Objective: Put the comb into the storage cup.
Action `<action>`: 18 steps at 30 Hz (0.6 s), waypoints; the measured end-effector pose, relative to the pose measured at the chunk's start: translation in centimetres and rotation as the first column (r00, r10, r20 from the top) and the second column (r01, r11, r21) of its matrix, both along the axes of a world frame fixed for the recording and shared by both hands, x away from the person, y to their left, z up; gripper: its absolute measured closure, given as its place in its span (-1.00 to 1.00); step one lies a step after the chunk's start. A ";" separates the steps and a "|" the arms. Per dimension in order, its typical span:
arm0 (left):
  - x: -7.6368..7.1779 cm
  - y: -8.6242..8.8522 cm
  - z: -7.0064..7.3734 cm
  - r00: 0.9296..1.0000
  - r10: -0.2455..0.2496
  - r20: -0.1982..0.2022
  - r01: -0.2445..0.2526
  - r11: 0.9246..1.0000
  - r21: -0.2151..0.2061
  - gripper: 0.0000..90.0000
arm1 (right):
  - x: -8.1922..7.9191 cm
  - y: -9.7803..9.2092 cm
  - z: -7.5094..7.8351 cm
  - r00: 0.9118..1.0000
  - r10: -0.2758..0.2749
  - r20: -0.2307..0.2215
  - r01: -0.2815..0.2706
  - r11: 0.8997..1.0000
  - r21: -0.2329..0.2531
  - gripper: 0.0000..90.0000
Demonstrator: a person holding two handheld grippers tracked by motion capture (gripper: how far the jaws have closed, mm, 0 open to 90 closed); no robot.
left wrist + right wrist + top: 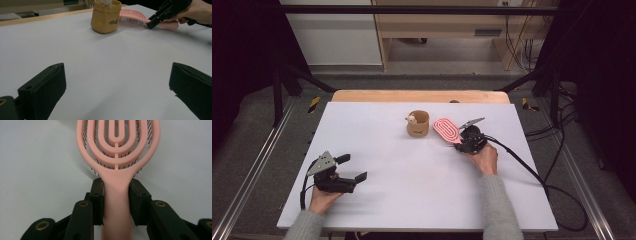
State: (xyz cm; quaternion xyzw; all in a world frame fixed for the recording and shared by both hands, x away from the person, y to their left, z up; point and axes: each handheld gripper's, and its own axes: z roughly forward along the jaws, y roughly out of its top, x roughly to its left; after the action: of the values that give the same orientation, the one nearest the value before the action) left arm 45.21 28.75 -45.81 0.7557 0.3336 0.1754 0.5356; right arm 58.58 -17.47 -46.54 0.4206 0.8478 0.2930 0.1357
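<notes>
The pink brush [117,157] lies on the white table [412,170] right of centre, near its far edge, just beside a tan pouch [418,124]. Its head is an open oval of nested plastic loops with dark bristles underneath; the handle is smooth and narrow. The right hand [484,157] reaches forward with the right gripper [461,145], whose black jaws are clamped on both sides of the handle where it meets the head. The pouch is soft, upright, with something pale in its mouth. The left hand [322,197] rests at the near left, well apart; the left gripper [353,167] hangs there with jaws spread wide, holding nothing above bare table.
</notes>
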 end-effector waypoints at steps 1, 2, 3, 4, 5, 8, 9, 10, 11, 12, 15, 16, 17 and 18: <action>0.0 0.0 0.0 1.000 0.000 0.000 0.000 1.000 0.000 -0.98 | 0.0 0.0 0.0 1.000 -0.004 -0.004 0.004 1.000 0.002 0.52; 0.0 0.0 0.0 1.000 0.000 0.000 0.000 1.000 0.000 -0.98 | 0.0 0.0 0.0 1.000 -0.006 -0.003 0.006 1.000 0.002 0.52; 0.0 0.0 0.0 1.000 0.000 0.000 0.000 1.000 0.001 -0.98 | 0.0 0.0 0.0 1.000 -0.008 -0.004 0.008 1.000 0.003 0.52; 0.0 0.0 0.0 1.000 -0.001 -0.001 0.001 1.000 0.002 -0.98 | 0.0 0.0 0.0 1.000 -0.011 -0.005 0.011 1.000 0.003 0.53; 0.0 0.0 0.0 1.000 -0.001 -0.001 0.001 1.000 0.002 -0.98 | -0.1 0.0 0.1 1.000 -0.012 -0.006 0.012 1.000 0.002 0.53; 0.0 0.0 0.0 1.000 0.001 0.000 -0.001 1.000 0.001 -0.98 | -0.2 -0.1 0.3 1.000 -0.017 -0.009 0.017 1.000 0.002 0.53; 0.0 0.0 0.0 1.000 0.001 0.000 -0.001 1.000 0.001 -0.98 | -0.2 -0.2 0.3 1.000 -0.018 -0.006 0.018 1.000 0.001 0.54; 0.0 0.0 0.0 1.000 0.001 0.000 -0.001 1.000 0.001 -0.98 | -0.3 -0.2 0.4 1.000 -0.019 -0.003 0.018 1.000 -0.001 0.54; 0.0 0.0 0.0 1.000 0.001 0.000 -0.001 1.000 0.001 -0.98 | -0.3 -0.3 0.5 1.000 -0.018 -0.002 0.018 1.000 0.003 0.54; 0.0 0.0 0.0 1.000 0.001 0.000 -0.001 1.000 0.001 -0.98 | -0.3 -0.4 0.6 1.000 -0.016 -0.002 0.016 1.000 0.008 0.54; 0.0 0.0 0.0 1.000 0.002 -0.001 -0.002 1.000 0.001 -0.98 | -0.5 -0.6 0.9 1.000 -0.019 0.004 0.019 1.000 0.010 0.54; 0.0 0.0 0.0 1.000 0.002 -0.001 -0.002 1.000 0.001 -0.98 | -0.6 -0.7 1.0 1.000 -0.019 0.010 0.019 1.000 0.011 0.54; 0.0 0.0 0.0 1.000 0.002 -0.001 -0.002 1.000 0.001 -0.98 | -0.6 -0.7 1.1 1.000 -0.021 0.011 0.021 1.000 0.016 0.54; 0.0 0.0 0.0 1.000 0.002 0.000 -0.002 1.000 0.001 -0.98 | -0.7 -0.8 1.1 1.000 -0.024 0.014 0.024 1.000 0.017 0.54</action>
State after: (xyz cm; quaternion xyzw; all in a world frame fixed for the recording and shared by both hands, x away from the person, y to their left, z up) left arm 45.22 28.74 -45.81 0.7557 0.3345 0.1761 0.5348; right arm 57.85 -18.26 -45.43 0.4296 0.8393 0.3015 0.1417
